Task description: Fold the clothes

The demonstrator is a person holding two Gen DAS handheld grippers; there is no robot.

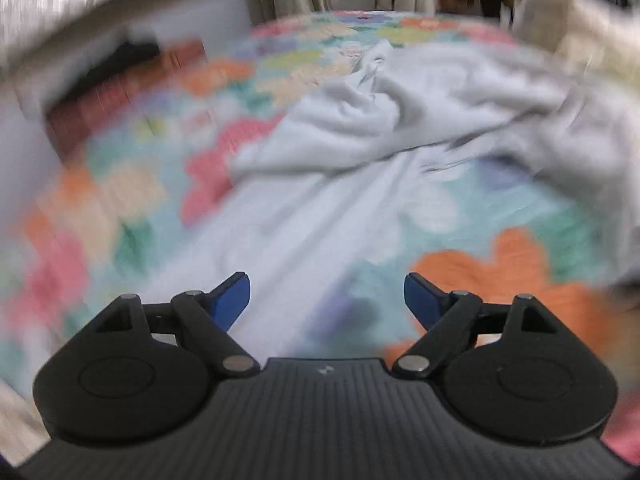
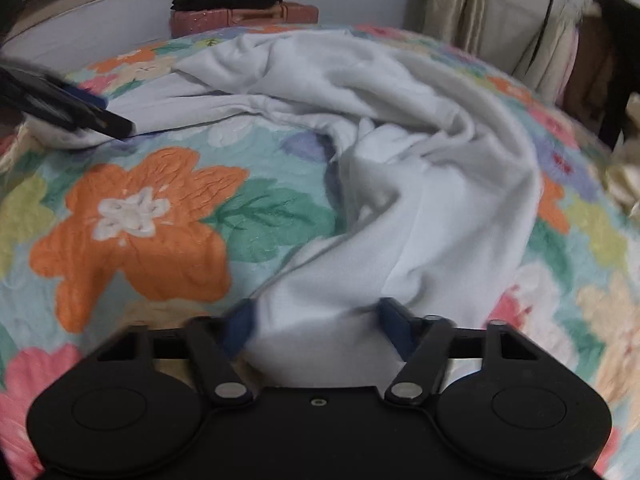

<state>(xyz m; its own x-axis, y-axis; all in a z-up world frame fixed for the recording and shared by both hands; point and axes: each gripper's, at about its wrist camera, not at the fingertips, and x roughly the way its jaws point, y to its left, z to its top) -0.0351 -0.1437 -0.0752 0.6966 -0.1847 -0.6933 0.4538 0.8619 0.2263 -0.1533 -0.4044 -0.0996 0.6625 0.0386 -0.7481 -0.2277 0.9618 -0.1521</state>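
Our left tool (image 1: 327,296) hangs wide and empty, the garment (image 1: 400,120) straight ahead of it, one long strip running back toward the tips. Our right tool (image 2: 316,322) is spread too, with cloth bunched between its fingers (image 2: 394,326); clamped or not, we can't tell. The right sits nearer, we reckon, on the bed (image 2: 132,220).

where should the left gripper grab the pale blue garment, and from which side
Grip the flat strip of the pale blue garment running toward the left gripper, coming from the near end along its length. That part lies thin on the floral bedspread; farther off the cloth is bunched.
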